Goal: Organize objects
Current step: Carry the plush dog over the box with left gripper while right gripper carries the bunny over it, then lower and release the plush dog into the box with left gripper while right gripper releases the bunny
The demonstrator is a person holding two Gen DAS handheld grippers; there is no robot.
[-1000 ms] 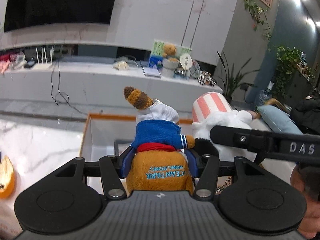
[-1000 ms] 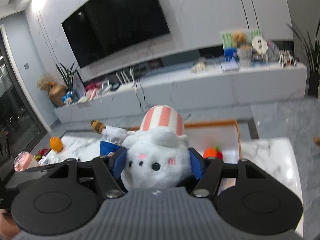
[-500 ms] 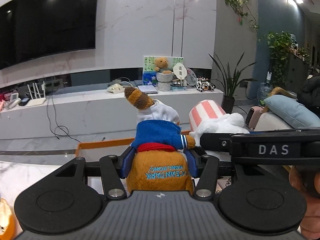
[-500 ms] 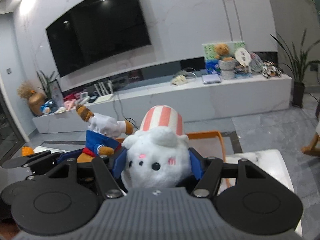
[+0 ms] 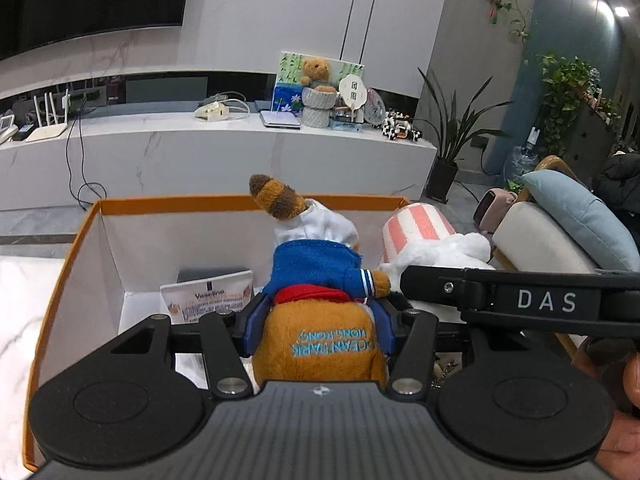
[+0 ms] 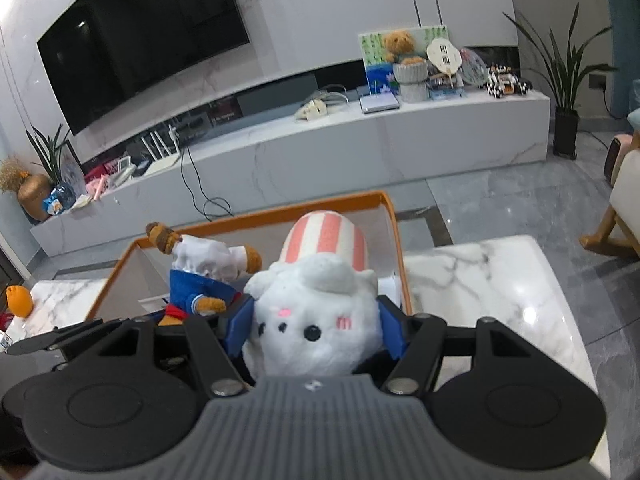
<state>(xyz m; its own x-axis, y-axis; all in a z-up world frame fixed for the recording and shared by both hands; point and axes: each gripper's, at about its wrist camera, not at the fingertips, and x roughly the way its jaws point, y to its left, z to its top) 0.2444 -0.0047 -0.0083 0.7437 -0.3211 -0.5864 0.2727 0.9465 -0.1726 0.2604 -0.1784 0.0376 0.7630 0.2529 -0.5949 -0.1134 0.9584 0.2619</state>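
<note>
brown plush (image 5: 316, 344): soft, light, squashes under the pads; no breakage risk. Its base is bulky enough to grip; the limbs and the white hat are floppy, poor places to hold.
white plush (image 6: 316, 320): fluffy, light, compressible; the fur may let it creep in the grip. Best held across the round body, below the striped hat.
left gripper (image 5: 316, 322): clenched on the brown plush, blue pads pressing both flanks of its base, toy upside down, lettering inverted.
right gripper (image 6: 316, 326): clenched on the white plush, pads sunk into the fur at both sides of the body, face towards the camera.
location: both toys are held in the air over the orange-rimmed box (image 5: 248, 200), which sits on the marble bench (image 6: 480, 276); neither is released yet.
box contents: a Vaseline packet (image 5: 208, 296) leans inside at the left.
vs earlier: both grippers have come down towards the box; its interior and far rim now fill more of the left wrist view, and the packet has come into sight. Grips unchanged.
judgement: drop risk low; opening the grippers should be enough, the toys fall softly.
</note>
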